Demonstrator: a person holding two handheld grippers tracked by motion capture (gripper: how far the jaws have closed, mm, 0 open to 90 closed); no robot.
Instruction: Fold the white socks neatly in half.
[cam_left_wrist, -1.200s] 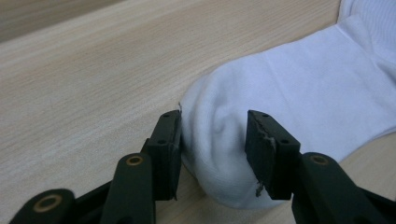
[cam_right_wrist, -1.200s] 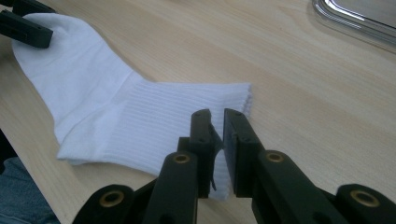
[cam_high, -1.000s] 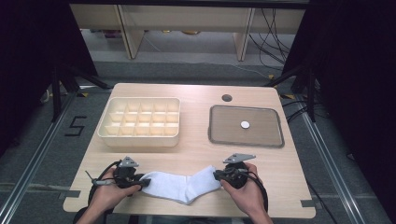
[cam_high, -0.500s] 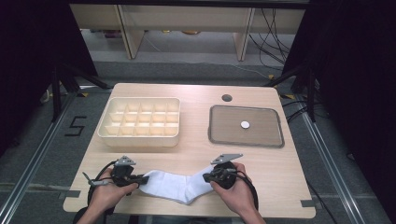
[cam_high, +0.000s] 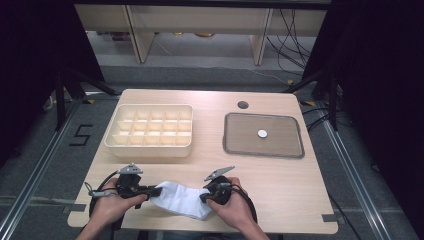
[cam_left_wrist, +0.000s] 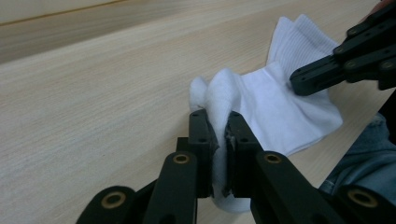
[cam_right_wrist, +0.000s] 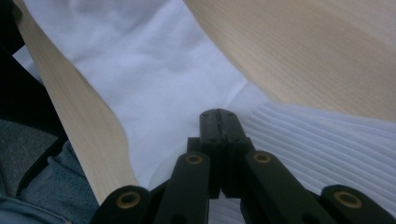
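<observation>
Sock is pinched at one end by your left gripper; right gripper is clamped on its ribbed cuff. Fold flat, keeping both grips firm.

— Where does the high view sit?

— Above the person's side of the table, looking forward and down from well back (shelving and floor show beyond the far edge).

— And the gripper views?

— Each rides low, looking along its own jaws, very close to the white sock. The left gripper view faces across the tabletop toward the right gripper; the right gripper view tilts down onto the sock.

— What do they share?

— The sock and the near table edge.
</observation>
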